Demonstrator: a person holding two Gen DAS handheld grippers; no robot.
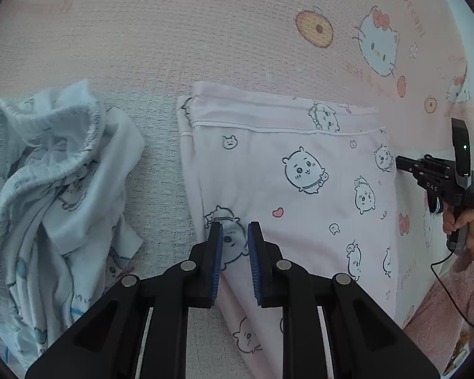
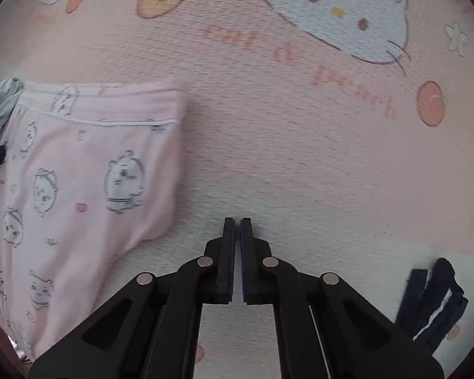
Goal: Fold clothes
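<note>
Pink pyjama trousers (image 1: 300, 173) printed with cartoon animals lie flat and folded on the bedsheet, waistband toward the top. My left gripper (image 1: 235, 229) hovers over their lower left part, jaws a little apart, with only the cloth below showing in the gap. In the right wrist view the same trousers (image 2: 88, 164) lie at the left. My right gripper (image 2: 237, 220) is shut with nothing in it, over bare sheet just right of the trousers' edge. From the left wrist view the right gripper (image 1: 398, 161) points at the trousers' right edge.
A crumpled light blue garment (image 1: 47, 173) lies left of the trousers. A folded dark navy garment (image 2: 436, 303) lies at the lower right. The pink bedsheet (image 2: 300, 126) has cat and fruit prints. A hand (image 1: 458, 221) in a fluffy pink sleeve holds the right gripper.
</note>
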